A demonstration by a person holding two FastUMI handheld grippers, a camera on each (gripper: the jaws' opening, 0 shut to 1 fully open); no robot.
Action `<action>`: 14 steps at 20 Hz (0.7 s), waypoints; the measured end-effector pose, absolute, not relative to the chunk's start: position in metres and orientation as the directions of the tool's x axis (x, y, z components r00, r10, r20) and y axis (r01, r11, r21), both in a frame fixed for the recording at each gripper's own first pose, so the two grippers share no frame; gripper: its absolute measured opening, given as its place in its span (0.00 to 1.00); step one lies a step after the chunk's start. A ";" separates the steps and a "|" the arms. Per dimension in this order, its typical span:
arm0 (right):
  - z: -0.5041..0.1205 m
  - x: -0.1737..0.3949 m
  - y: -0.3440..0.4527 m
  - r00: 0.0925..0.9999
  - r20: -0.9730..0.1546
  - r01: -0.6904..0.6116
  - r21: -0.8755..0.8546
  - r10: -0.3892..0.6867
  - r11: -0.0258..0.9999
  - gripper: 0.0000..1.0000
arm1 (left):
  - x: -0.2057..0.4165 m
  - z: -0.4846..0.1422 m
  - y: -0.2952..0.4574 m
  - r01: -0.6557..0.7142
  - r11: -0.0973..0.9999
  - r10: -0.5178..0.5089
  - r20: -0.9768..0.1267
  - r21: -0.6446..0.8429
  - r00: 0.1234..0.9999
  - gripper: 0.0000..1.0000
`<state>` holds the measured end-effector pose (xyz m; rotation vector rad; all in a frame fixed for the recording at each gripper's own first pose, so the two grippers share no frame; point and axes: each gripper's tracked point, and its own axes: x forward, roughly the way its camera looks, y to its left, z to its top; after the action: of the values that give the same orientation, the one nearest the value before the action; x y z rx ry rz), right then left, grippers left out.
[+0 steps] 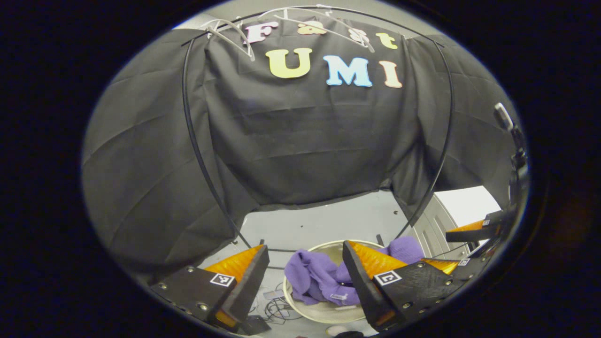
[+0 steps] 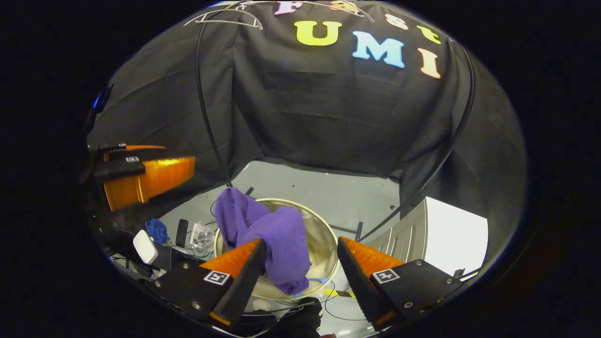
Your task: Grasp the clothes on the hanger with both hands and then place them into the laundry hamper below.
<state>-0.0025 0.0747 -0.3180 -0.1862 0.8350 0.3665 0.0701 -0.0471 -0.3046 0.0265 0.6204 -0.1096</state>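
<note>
Left gripper view: left gripper (image 1: 305, 277) at 6 o'clock, fingers spread wide, nothing between them. Past the gap, purple garment (image 1: 319, 277) lies bunched in the round pale hamper (image 1: 328, 312), part of it draped over the rim toward 3 o'clock. Right finger hides part of the cloth; touching or not, cannot tell. Hamper stands on grey floor (image 1: 324, 223). Loose cables (image 1: 277, 310) on the floor just beside the hamper at 7 o'clock. Right gripper (image 1: 469, 244) shows at 4 o'clock near the edge, apart from the hamper. White hangers (image 1: 235, 33) on the curved black rail (image 1: 192, 141) at 11 to 12 o'clock, bare

Right gripper view: right gripper (image 2: 300, 272) at 6 o'clock, fingers wide apart, empty. Garment (image 2: 277, 239) heaped over the hamper's near-left rim (image 2: 328, 234), one fold standing up toward 11 o'clock, lower end hanging into the hamper just beside the left finger; contact cannot be told. Left gripper (image 2: 145, 176) at 9 o'clock, well above the floor, clear of the cloth; its opening cannot be judged from here. Small clutter on the floor at 8 o'clock: a blue cloth (image 2: 157, 230), a white device (image 2: 145, 246), a clear bag (image 2: 202, 234). Hangers (image 2: 225, 19) at 11 o'clock, empty
</note>
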 end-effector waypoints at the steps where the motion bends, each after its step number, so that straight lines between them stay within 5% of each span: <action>1: -0.313 -0.004 0.076 0.618 -0.746 -0.390 -0.018 0.247 0.921 0.95 | 0.070 -0.301 -0.046 0.108 0.994 -0.092 -0.578 -0.006 0.811 0.91; 7: -0.279 0.007 0.077 0.678 -0.686 -0.380 -0.018 0.265 0.925 0.95 | 0.072 -0.270 -0.039 0.072 0.997 -0.063 -0.526 -0.004 0.848 0.92; 14: -0.177 0.029 0.074 0.823 -0.499 -0.318 -0.010 0.271 0.948 0.95 | 0.082 -0.134 -0.017 0.042 0.999 -0.040 -0.291 0.001 0.956 0.85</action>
<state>0.0288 0.0738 -0.1773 -0.0945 0.5160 0.3133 0.0817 -0.0166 -0.1339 0.0073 0.2952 -0.0418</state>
